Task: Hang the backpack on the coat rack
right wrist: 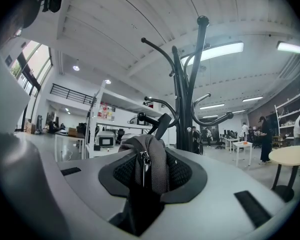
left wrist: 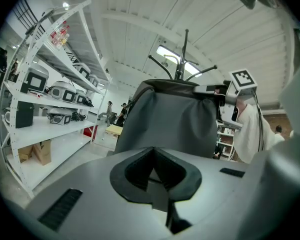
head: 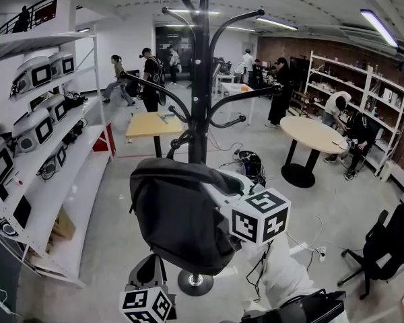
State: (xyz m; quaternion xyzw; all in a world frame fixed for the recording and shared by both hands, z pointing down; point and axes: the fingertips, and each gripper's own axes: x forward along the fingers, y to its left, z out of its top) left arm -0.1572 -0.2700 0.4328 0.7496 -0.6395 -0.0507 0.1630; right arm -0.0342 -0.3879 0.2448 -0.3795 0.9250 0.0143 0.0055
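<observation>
A dark grey backpack [head: 182, 221] hangs in the air just in front of the black coat rack [head: 200, 79], level with the lower part of its pole. My right gripper [head: 223, 184] is shut on the top of the pack. In the right gripper view the folded fabric and zipper [right wrist: 151, 164] sit between the jaws, with the rack's hooks [right wrist: 182, 94] close ahead. My left gripper [head: 151, 266] sits under the pack, shut with nothing in it. In the left gripper view the backpack [left wrist: 165, 124] fills the space ahead of the left gripper [left wrist: 151, 150].
White shelving with boxed devices [head: 40, 133] runs along the left. The rack's round base [head: 195, 282] stands on the floor under the pack. A wooden table [head: 151, 123], a round table [head: 313, 133], a black chair [head: 384, 247] and several people are further off.
</observation>
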